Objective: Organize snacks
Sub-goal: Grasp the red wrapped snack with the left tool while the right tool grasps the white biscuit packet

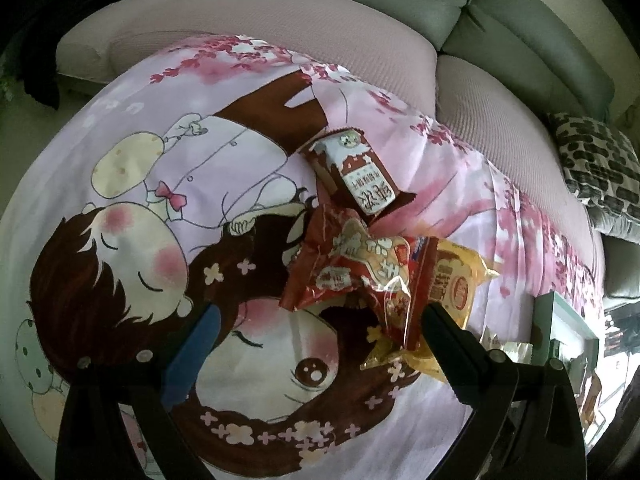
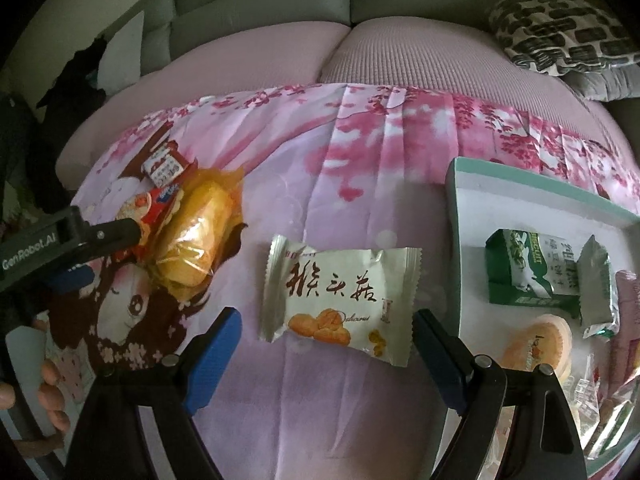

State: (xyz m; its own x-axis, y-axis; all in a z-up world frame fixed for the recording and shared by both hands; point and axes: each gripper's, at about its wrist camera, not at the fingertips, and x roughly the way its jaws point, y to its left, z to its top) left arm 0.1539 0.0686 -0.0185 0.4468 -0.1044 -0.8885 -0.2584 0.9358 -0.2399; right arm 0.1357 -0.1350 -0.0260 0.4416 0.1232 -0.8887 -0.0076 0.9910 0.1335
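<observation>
While both tools stand spread, right gripper (image 2: 326, 332) straddling white snack packet (image 2: 340, 300) mid-cloth (image 2: 360, 168), left gripper (image 1: 320, 320) beside red packet (image 1: 340, 264), tray (image 2: 472, 200) at cloth's right edge.

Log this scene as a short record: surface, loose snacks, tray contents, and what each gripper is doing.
surface: pink cartoon sheet over a sofa
loose snacks: white packet alone; pile of red and yellow packets; brown packet beside it
tray: green packet and other snacks inside
left gripper: open, at the pile
right gripper: open, around the white packet, not gripping
</observation>
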